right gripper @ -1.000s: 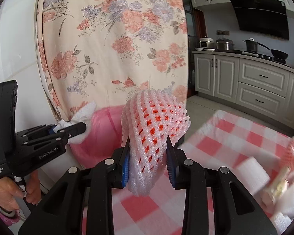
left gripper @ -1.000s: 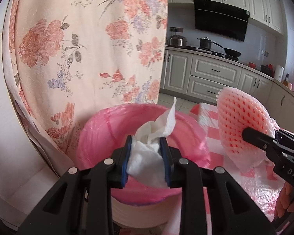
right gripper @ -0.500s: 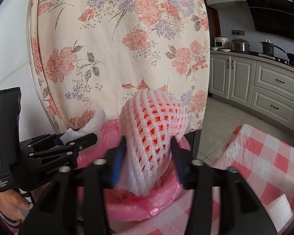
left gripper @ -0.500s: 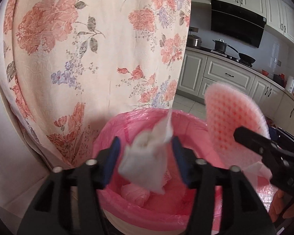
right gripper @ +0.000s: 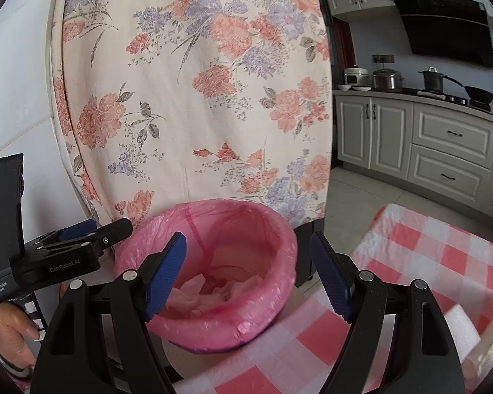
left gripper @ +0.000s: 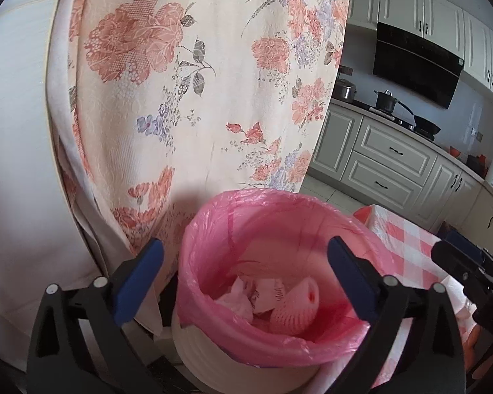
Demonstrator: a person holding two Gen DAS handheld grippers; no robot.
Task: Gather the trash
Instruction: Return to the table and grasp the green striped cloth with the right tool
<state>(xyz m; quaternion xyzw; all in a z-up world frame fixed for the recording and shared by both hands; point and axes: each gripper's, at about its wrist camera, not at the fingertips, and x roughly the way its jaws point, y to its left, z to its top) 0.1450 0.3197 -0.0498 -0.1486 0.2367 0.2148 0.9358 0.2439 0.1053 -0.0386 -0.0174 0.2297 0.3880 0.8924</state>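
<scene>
I saw my left gripper (left gripper: 245,279) and right gripper (right gripper: 248,275) both opening, nothing between their jaws. Below them, the round bin (left gripper: 213,358) with its thin pink liner (left gripper: 279,216) held crumpled tissue (left gripper: 236,298) and foam net (left gripper: 295,312). A flowered cloth (left gripper: 197,82) hung behind.

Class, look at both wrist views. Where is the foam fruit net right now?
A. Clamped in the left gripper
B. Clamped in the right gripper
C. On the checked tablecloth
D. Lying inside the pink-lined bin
D: the foam fruit net lies inside the pink-lined bin among crumpled tissue, while the left gripper and right gripper have nothing between their opening jaws.
</scene>
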